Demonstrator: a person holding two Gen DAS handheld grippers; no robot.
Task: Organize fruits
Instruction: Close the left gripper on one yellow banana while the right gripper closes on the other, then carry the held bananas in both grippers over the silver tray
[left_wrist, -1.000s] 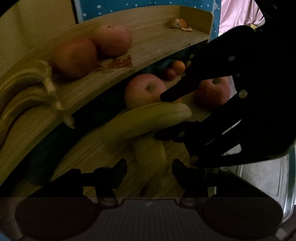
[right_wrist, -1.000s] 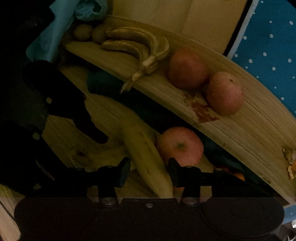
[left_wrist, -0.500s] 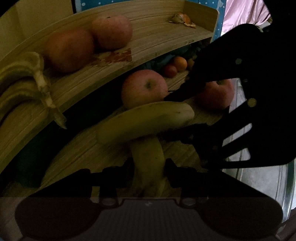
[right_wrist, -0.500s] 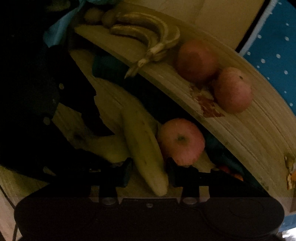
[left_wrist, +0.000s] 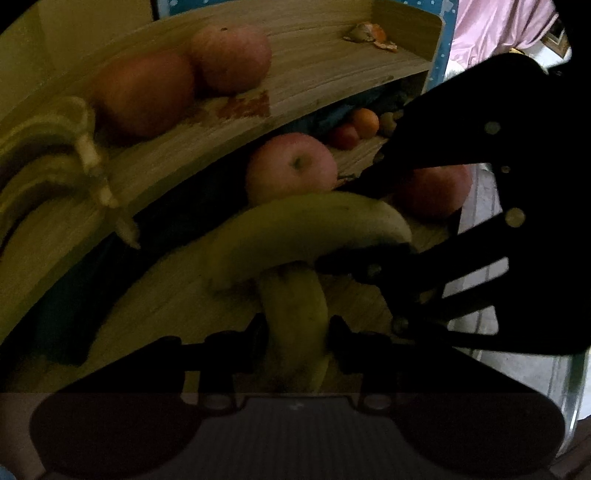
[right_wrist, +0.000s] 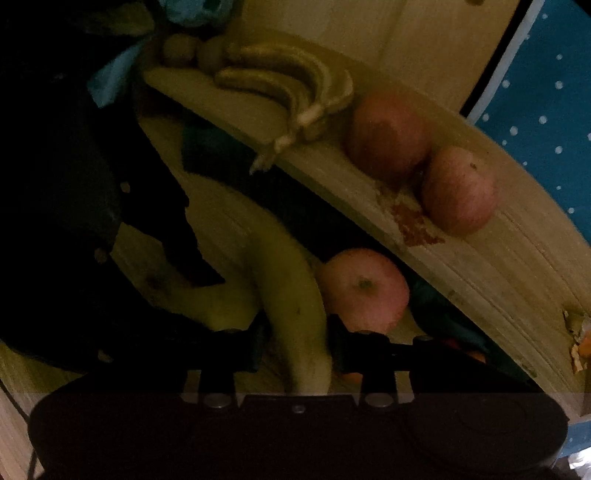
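Two yellow bananas lie crossed on the lower wooden shelf. My left gripper is shut on the nearer banana, which runs back between its fingers. The long banana lies across the top of it. My right gripper is shut on that long banana. In the left wrist view the right gripper's black fingers pinch the long banana's right end. A red apple sits just behind the bananas and another apple lies behind the right gripper.
The upper shelf carries two apples, a banana bunch at its left end and orange peel at its right end. Small oranges sit deep on the lower shelf. A blue dotted cloth hangs behind.
Both grippers have moved in toward the crossed bananas, and their fingers have narrowed from a wider gap onto a banana each. The fruit on the shelves has stayed put.
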